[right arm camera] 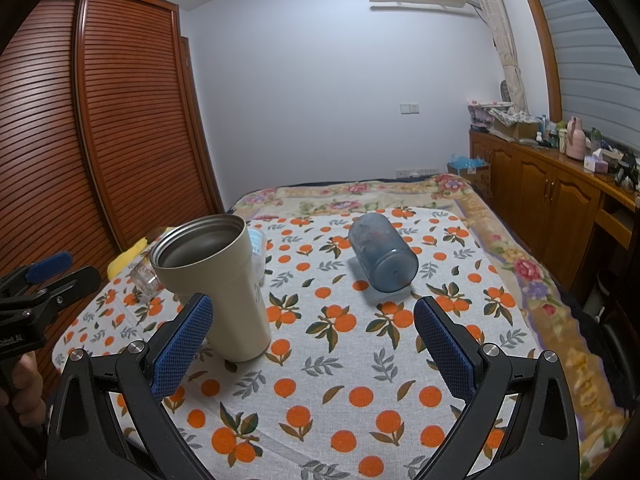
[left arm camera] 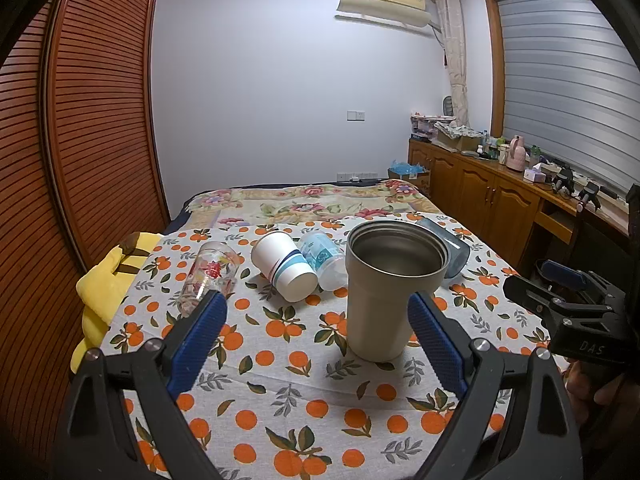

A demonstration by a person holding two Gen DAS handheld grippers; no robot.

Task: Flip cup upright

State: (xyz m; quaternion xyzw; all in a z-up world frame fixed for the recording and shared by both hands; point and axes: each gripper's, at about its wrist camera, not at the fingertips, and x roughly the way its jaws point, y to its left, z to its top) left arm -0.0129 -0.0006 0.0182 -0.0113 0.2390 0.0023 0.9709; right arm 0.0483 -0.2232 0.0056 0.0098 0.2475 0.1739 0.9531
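From the left wrist, the left tool hangs spread wide and empty, the beige steel cup standing upright on the orange-print cloth just off its right pad, apparently set down so it rests on its base. Behind lie a floral glass, a white paper cup and a clear plastic cup, all tipped over.

From the right wrist, the right tool is likewise released, pointing toward a blue cup on its side, likely its next target.

Bare cloth lies before the fallen blue cup; the upright steel tumbler blocks its left side.
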